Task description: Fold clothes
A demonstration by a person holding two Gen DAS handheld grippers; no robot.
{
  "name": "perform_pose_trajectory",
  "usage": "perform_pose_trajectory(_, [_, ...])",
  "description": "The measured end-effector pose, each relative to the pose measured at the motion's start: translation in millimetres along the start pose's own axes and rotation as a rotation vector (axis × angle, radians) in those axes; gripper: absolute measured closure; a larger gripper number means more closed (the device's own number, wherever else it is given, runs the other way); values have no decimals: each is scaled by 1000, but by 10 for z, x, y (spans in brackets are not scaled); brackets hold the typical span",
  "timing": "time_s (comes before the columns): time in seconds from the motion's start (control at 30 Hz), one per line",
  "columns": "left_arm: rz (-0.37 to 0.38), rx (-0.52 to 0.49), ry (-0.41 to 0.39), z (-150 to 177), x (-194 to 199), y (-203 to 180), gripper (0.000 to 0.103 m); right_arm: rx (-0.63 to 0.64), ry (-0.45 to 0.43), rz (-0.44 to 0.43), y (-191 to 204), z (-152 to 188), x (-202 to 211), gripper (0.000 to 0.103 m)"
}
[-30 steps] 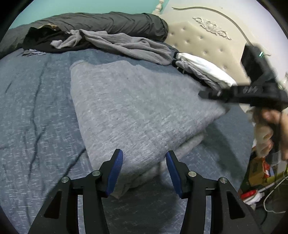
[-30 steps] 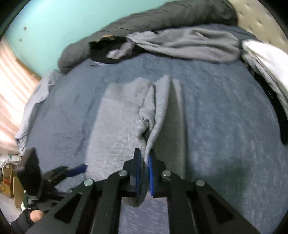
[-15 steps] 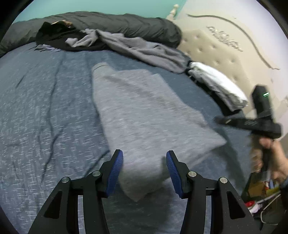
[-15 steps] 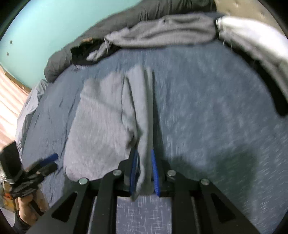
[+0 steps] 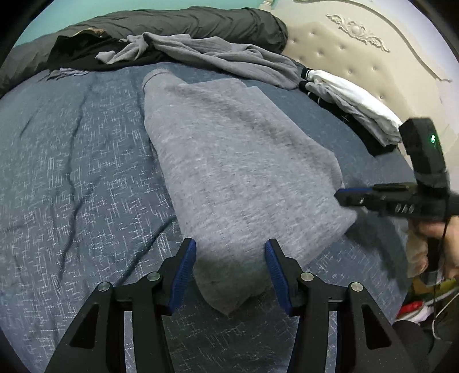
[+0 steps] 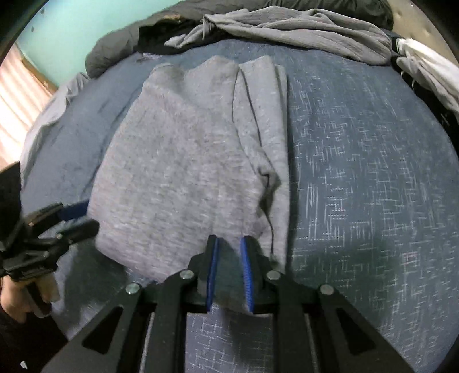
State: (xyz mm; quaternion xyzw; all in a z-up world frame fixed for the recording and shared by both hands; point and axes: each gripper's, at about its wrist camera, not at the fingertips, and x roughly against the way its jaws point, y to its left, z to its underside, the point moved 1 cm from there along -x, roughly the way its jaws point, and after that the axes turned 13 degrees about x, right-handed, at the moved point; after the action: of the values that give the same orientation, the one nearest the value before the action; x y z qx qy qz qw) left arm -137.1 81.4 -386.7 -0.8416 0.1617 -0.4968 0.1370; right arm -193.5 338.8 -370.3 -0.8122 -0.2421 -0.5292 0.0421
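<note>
A grey sweatshirt (image 5: 229,160) lies lengthwise on the blue-grey bed cover (image 5: 71,172), one side folded over along its right edge (image 6: 266,149). My left gripper (image 5: 231,269) is open and straddles the garment's near corner; its pads stand clear of the cloth. My right gripper (image 6: 229,269) is low at the garment's other near corner. Its jaws are a little apart and the hem lies slack between the blue pads. In the left wrist view the right gripper (image 5: 344,195) reaches the cloth's edge from the right, held by a hand. The left gripper (image 6: 57,223) shows at the left of the right wrist view.
A dark rolled duvet (image 5: 186,23) and a crumpled grey garment (image 5: 229,57) lie at the far side of the bed. White and black folded clothes (image 5: 352,106) sit by the cream headboard (image 5: 358,43). Clutter lies on the floor at lower right (image 5: 416,310).
My right gripper came down and laid the lifted cloth flat on the bed; its jaws parted a little. My left gripper shifted closer over the near corner.
</note>
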Motion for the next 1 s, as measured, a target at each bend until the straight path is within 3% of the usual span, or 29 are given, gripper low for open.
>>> perform_pose_trajectory(0.23, [37, 63, 6, -30, -6, 96, 48, -86, -169, -36, -277, -650, 338, 87])
perform_pose_trajectory(0.33, [50, 87, 9, -26, -21, 123, 46, -82, -123, -42, -345, -1043, 166, 74])
perform_pose_trajectory(0.47, [59, 101, 20, -43, -38, 140, 46, -74, -57, -48, -339, -1383, -123, 72])
perform_pose_trajectory(0.53, [56, 98, 20, -40, -39, 134, 45, -49, -25, -38, -259, -1504, -210, 61])
perform_pose_trajectory(0.83, [60, 97, 25, -48, -57, 128, 45, -10, 38, 41, -348, -1833, -719, 60])
perform_pose_trajectory(0.87, [61, 98, 26, -49, -60, 129, 45, 1, 38, 40, -341, -1817, -734, 61])
perform_pose_trajectory(0.93, [63, 100, 26, -49, -66, 130, 45, 23, 35, 39, -313, -1781, -747, 89])
perform_pose_trajectory(1.0, [62, 100, 24, -47, -67, 127, 45, 31, 19, 58, -311, -1758, -733, 96])
